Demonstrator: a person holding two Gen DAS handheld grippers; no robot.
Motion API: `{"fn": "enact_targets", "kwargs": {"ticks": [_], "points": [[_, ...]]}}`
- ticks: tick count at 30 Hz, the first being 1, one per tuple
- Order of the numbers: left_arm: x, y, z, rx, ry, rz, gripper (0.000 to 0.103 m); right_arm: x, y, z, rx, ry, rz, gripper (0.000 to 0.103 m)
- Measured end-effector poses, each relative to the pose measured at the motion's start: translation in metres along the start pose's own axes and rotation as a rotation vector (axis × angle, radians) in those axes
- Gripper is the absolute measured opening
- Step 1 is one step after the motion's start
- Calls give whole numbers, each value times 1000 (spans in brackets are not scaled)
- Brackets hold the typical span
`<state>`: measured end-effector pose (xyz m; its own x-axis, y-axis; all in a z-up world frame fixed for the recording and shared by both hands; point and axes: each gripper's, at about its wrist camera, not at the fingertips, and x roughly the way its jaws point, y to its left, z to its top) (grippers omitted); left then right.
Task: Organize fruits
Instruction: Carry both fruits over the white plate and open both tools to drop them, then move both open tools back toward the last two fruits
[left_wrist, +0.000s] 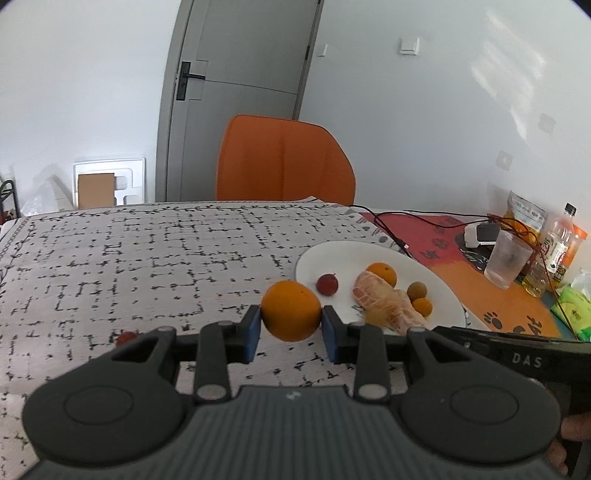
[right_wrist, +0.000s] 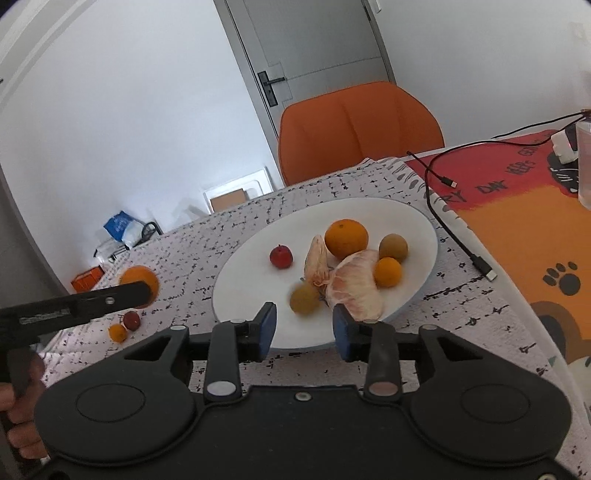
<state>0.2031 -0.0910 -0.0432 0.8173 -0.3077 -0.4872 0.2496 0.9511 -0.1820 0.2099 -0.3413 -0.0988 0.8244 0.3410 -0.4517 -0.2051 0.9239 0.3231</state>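
My left gripper (left_wrist: 291, 318) is shut on a large orange (left_wrist: 291, 310), held above the patterned tablecloth just left of the white plate (left_wrist: 332, 258). My right gripper (right_wrist: 303, 318) is open over the plate's (right_wrist: 251, 280) near rim with nothing pressed between its pads. A blurred small yellow fruit (right_wrist: 304, 300) lies just beyond its fingertips. The plate also holds an orange (right_wrist: 346, 238), peeled citrus segments (right_wrist: 354, 288), a small red fruit (right_wrist: 281, 256), a brownish round fruit (right_wrist: 393, 247) and a small orange fruit (right_wrist: 387, 272).
A small red fruit (right_wrist: 131, 319) and a tiny orange one (right_wrist: 118, 332) lie on the cloth left of the plate. A black cable (right_wrist: 454, 240) runs past the plate's right side. A plastic cup (left_wrist: 508, 258) and bottles (left_wrist: 557, 243) stand at the far right. An orange chair (left_wrist: 284, 162) is behind the table.
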Motion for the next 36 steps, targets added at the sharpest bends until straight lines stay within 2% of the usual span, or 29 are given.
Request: {"fn": "enact_targets", "kwargs": {"ticks": [15, 17, 20, 23, 25, 27, 29, 31, 32, 35, 36], "points": [[31, -52, 11, 73, 19, -92, 34, -22, -19, 4, 40, -20, 2, 36], [32, -58, 13, 90, 18, -99, 34, -24, -19, 4, 36, -20, 10, 38], [36, -64, 15, 97, 34, -94, 34, -26, -16, 5, 23, -25, 16, 46], [31, -64, 16, 98, 7, -70, 38, -27, -16, 4, 19, -27, 7, 50], [27, -58, 16, 88, 4, -58, 44, -27, -15, 4, 17, -26, 2, 50], [22, -51, 17, 66, 4, -40, 59, -27, -11, 4, -4, -29, -15, 50], [15, -42, 16, 45, -17, -25, 66, -27, -7, 5, -10, -29, -18, 58], [5, -32, 15, 23, -44, -10, 81, -29, -6, 5, 13, -44, -4, 72], [-1, -28, 14, 15, -58, 0, 88, -29, -5, 5, 9, -53, -8, 74], [-14, -14, 14, 2, -84, 50, 94, -27, -1, 6, -3, -52, -24, 75], [-18, -9, 15, -6, -88, 61, 95, -27, 0, 6, 2, -53, -23, 78]]}}
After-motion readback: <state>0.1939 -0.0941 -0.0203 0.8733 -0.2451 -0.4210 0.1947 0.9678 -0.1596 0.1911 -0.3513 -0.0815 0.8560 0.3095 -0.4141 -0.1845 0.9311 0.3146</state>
